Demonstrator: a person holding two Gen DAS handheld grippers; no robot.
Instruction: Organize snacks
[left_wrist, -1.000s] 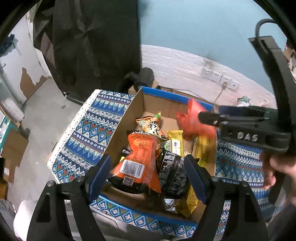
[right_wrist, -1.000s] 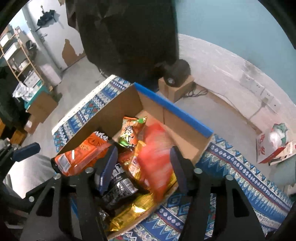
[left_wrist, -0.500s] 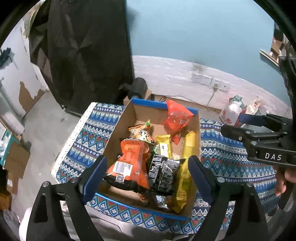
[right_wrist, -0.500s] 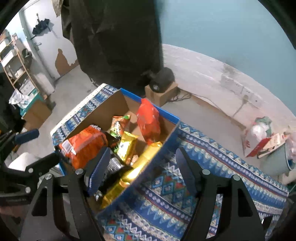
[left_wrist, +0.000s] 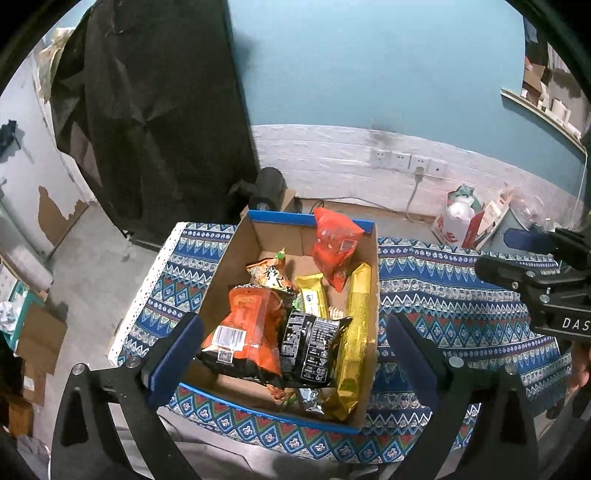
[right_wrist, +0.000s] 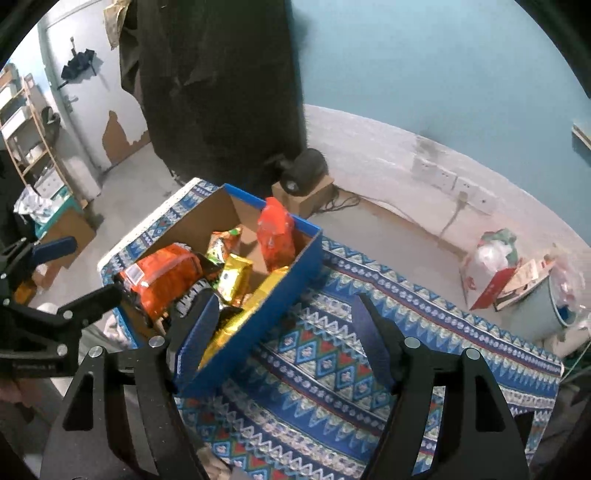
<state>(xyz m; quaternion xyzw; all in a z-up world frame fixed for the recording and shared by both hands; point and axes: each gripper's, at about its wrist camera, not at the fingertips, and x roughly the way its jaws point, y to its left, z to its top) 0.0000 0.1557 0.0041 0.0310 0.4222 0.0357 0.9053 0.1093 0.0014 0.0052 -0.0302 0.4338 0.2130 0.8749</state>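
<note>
- Our left gripper (left_wrist: 291, 354) hangs above the near end of the box (left_wrist: 236, 258), pointing steeply down; its jaws are opening, and nothing sits between the blue pads, which clear the packets below.
- Our right gripper (right_wrist: 284, 332) is tilted down over the patterned cloth (right_wrist: 332, 350), just right of the box's blue outer wall; the jaws stand wide and hold nothing.
- In the left view the right gripper comes in from the right edge, level, with white letters "DAS" on its black body; a bit of hand (left_wrist: 580, 373) shows under it.
- The snacks lie in the box: a red bag (left_wrist: 334, 247) leans upright on the far wall, with a small label too small to read.
- An orange bag (left_wrist: 247, 328) lies at the near left, showing a white barcode label and a small square code.
- Beside it lies a black packet (left_wrist: 310, 347) covered in white print we cannot read.
- A long gold packet (left_wrist: 354, 332) runs along the right wall, and a shorter gold one (left_wrist: 312, 299) lies left of it.
- A small orange packet (left_wrist: 271, 273) with large dark characters sits mid-box.
- The box stands on the cloth's left part.
</note>
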